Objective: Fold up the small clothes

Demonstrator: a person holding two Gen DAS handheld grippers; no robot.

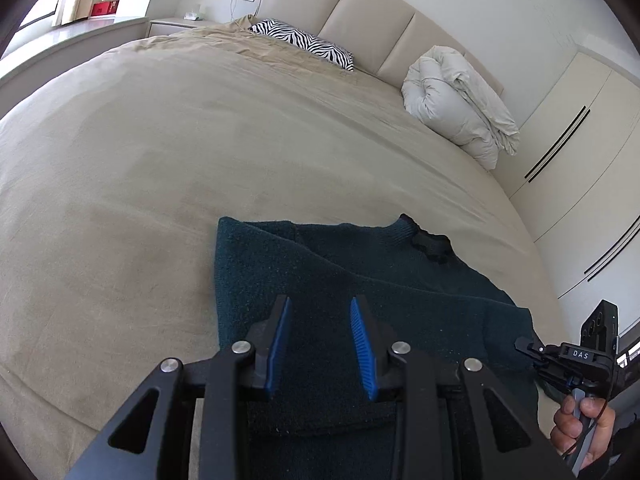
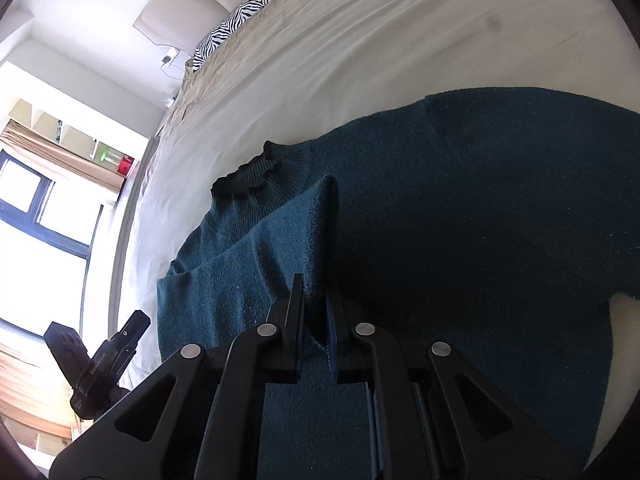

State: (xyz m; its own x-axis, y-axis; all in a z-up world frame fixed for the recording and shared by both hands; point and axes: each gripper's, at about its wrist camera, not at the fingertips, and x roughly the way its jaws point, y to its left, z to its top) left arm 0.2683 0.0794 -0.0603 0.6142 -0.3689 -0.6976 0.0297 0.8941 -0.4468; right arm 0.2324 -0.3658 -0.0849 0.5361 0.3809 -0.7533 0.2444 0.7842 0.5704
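Bed: sweater of dark teal knit lies spread on the near part of the beige bed, ribbed collar toward the far right.
Left hand-held gripper: blue pads apart, nothing between them, hovering over the near left part of the sweater.
Fold: one panel is raised and drawn across the body, so a first fold looks under way, not laid flat.
Right hand-held gripper: jaws together, clamped on an edge of that raised panel.
Remaining: judged from this, the panel must be laid down, then further folds made.
Far side: zebra pillow and rolled duvet lie well apart.
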